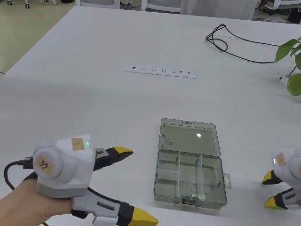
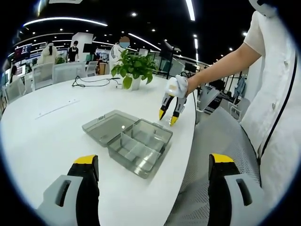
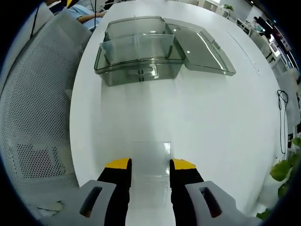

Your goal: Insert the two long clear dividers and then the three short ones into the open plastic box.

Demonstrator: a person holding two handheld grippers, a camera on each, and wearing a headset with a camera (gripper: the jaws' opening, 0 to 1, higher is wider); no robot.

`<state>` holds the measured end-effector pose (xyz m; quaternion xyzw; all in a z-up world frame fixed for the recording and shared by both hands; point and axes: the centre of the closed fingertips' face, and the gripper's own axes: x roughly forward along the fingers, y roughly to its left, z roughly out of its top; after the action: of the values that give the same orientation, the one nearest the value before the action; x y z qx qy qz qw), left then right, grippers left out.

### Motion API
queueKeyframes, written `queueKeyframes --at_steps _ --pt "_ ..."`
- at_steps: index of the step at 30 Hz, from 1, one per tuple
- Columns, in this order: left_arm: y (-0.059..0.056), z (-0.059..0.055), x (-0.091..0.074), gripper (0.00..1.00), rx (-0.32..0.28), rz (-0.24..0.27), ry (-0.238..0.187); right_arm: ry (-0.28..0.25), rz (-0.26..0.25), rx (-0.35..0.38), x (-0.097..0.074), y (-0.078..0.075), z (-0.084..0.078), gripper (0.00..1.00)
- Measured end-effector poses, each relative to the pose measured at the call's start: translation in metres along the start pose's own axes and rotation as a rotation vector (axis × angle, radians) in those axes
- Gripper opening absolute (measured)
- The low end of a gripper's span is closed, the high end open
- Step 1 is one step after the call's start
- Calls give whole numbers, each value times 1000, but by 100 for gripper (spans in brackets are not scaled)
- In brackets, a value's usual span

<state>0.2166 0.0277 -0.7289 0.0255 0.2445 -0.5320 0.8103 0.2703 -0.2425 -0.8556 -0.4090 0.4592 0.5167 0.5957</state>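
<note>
The open clear plastic box [image 1: 189, 181] stands at the table's near edge with its lid [image 1: 190, 136] laid back. Two long dividers and some short ones stand inside it. My left gripper [image 1: 134, 184] is left of the box, jaws wide apart and holding nothing; its own view looks across the box [image 2: 139, 146]. My right gripper [image 1: 269, 190] is right of the box, tips down at the table, and appears again [image 2: 168, 116] in the left gripper view. In the right gripper view its jaws [image 3: 149, 165] sit against both edges of a short clear divider [image 3: 150, 157] low over the tabletop.
A flat power strip [image 1: 161, 71] lies mid-table and a black cable [image 1: 225, 43] loops at the far right. A potted plant [image 1: 294, 66] stands at the right edge. The table edge and a perforated chair [image 3: 35, 113] are close behind the box.
</note>
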Motion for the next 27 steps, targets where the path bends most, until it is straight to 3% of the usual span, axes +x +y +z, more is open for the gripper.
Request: queueKeyframes --at_steps 8,14,19,22,27 --pt "0 1 -1 100 0 1 -2 -1 -15 -1 -1 1 0 33" --pt "4 3 -3 99 -21 15 -9 -36 -37 -6 -13 6 11 33" --pt "5 12 -2 98 -55 14 -32 -85 -61 -18 -30 9 29 33" --pt "8 23 -1 95 -106 16 -79 -112 -76 -34 -44 14 42 33" --pt "8 33 4 92 -131 9 -100 -136 -103 -70 -61 19 61 33"
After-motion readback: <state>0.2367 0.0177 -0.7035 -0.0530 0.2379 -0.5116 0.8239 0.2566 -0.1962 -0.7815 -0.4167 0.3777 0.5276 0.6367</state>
